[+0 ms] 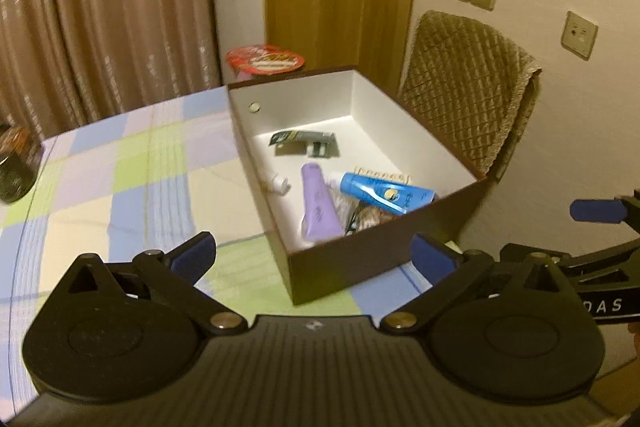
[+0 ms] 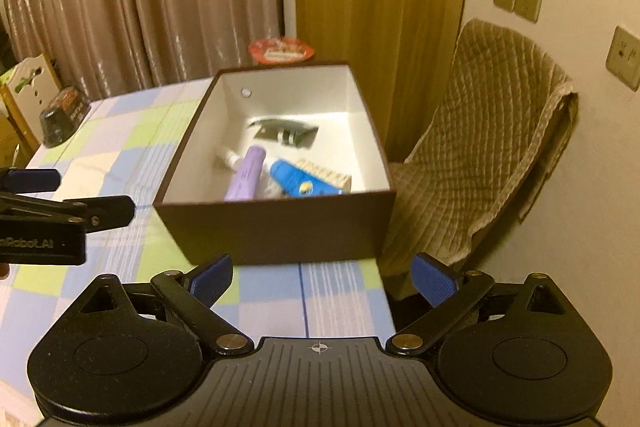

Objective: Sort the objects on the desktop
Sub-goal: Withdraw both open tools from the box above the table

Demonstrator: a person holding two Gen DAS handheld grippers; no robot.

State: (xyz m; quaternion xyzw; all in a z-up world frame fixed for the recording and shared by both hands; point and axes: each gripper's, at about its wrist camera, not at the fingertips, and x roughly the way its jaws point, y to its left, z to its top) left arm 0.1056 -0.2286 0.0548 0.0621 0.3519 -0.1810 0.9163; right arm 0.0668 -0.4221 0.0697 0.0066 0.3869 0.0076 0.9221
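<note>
Open brown box (image 2: 280, 223) on checked tablecloth, purple tube (image 2: 247, 174), blue tube (image 2: 298, 181) and small toiletries inside.

- Left wrist view looks forward and down from just behind its own blue fingertips (image 1: 192, 255); it sits near the brown box (image 1: 360, 259), seen corner-on
- Right wrist view looks likewise down, facing the box's long side (image 2: 280, 227) squarely
- Both share the box, checked tablecloth (image 1: 120, 167), curtains, draped chair (image 2: 480, 147)

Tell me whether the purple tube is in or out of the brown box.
In. The purple plastic tube lies flat on the white floor inside the brown cardboard box, beside a blue tube.
</note>
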